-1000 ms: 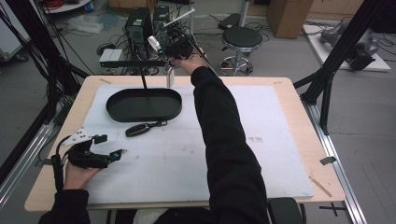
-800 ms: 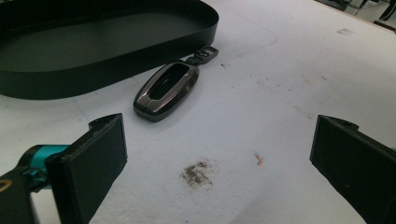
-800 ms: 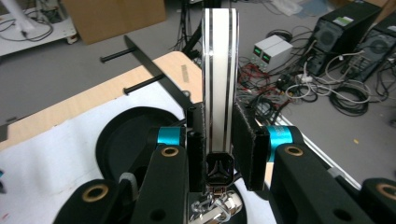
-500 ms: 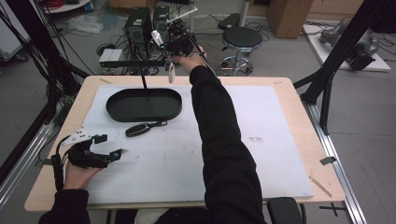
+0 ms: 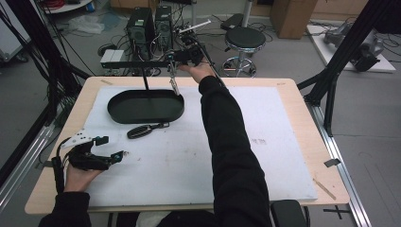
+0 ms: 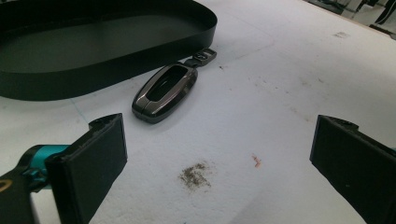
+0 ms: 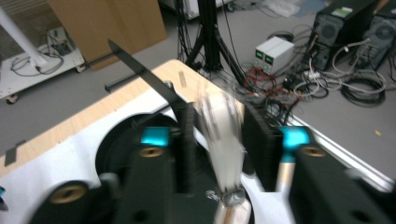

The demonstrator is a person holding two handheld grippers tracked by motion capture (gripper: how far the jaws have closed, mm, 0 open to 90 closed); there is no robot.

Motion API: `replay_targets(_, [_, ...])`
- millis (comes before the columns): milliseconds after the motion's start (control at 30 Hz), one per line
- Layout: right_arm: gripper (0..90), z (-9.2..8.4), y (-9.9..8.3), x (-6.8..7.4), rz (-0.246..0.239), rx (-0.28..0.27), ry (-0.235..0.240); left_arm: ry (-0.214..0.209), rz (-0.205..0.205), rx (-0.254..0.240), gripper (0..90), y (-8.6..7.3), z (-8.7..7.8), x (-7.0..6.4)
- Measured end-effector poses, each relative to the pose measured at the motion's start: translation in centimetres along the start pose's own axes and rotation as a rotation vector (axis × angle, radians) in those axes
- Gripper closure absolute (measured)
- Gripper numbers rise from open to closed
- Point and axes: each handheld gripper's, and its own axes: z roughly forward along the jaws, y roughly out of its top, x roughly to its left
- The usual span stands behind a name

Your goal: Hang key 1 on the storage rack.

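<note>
A dark key fob [image 5: 142,131] [image 6: 164,92] lies on the white mat just in front of a black oval tray [image 5: 115,109] [image 6: 140,56]. My left gripper [image 5: 116,156] [image 6: 219,163] rests open near the table's front left, its jaws wide apart and pointing at the fob, with nothing between them. My right gripper [image 5: 174,66] [image 7: 222,140] is held above the table's far edge, shut on a whitish, blurred object [image 7: 220,133]. That object [image 5: 174,86] dangles over the tray's far right rim [image 7: 116,140], with a metal ring at its lower end.
A black stand with a horizontal bar [image 5: 137,64] [image 7: 140,70] rises behind the tray. Computer towers [image 5: 151,26], cables and a stool [image 5: 243,40] stand on the floor beyond the table. The white mat [image 5: 274,132] has stains in front of the left gripper.
My right gripper has shifted a little nearer and lower, bringing the dangling object over the tray's far right rim. The left gripper and the key fob have stayed put.
</note>
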Motion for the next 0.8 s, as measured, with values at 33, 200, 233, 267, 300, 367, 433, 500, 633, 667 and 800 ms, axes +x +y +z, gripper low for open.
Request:
replay_targets(33, [56.0, -0.5, -0.4, -0.2, 0.002, -0.001, 0.006, 0.001, -0.001, -0.002, 4.3, 0.0, 0.0, -0.1])
replay_targets(200, [46.3, -1.5, -1.1, -0.6, 0.012, -0.01, 0.0, 0.002, 0.003, -0.002, 4.3, 0.0, -0.1, 0.0])
replay_targets(233, [45.1, -1.7, -1.3, -0.6, 0.017, -0.01, -0.003, 0.001, 0.002, -0.004, 4.3, 0.0, -0.1, 0.0])
replay_targets(267, [42.5, -1.9, -1.4, -0.8, 0.018, -0.011, -0.006, 0.002, -0.001, -0.005, 4.3, 0.0, -0.1, -0.1])
replay_targets(300, [42.5, -1.9, -1.4, -0.8, 0.018, -0.011, -0.006, 0.003, 0.002, -0.006, 4.3, 0.0, -0.1, -0.1])
replay_targets(367, [29.9, -2.2, -1.9, -1.2, 0.03, 0.002, -0.015, 0.004, -0.001, -0.008, 4.3, 0.0, -0.1, -0.1])
replay_targets(433, [25.8, -2.3, -2.0, -1.3, 0.039, 0.012, -0.022, 0.005, -0.001, -0.007, 4.3, 0.0, -0.1, 0.0])
replay_targets(500, [18.5, -2.6, -2.4, -1.5, 0.036, 0.02, -0.035, 0.006, 0.003, -0.004, 4.3, 0.0, -0.1, 0.0])
replay_targets(633, [5.4, -3.0, -3.1, -1.8, 0.023, 0.061, -0.037, 0.006, 0.003, -0.002, 4.3, 0.0, -0.1, 0.0])
replay_targets(667, [0.7, -3.3, -3.4, -1.7, -0.008, 0.076, -0.056, 0.008, 0.003, -0.001, 4.3, 0.0, -0.1, 0.0])
replay_targets(800, [0.7, -4.4, -4.2, -1.7, -0.03, 0.058, -0.06, 0.01, 0.001, -0.003, 4.3, 0.0, -0.1, -0.1])
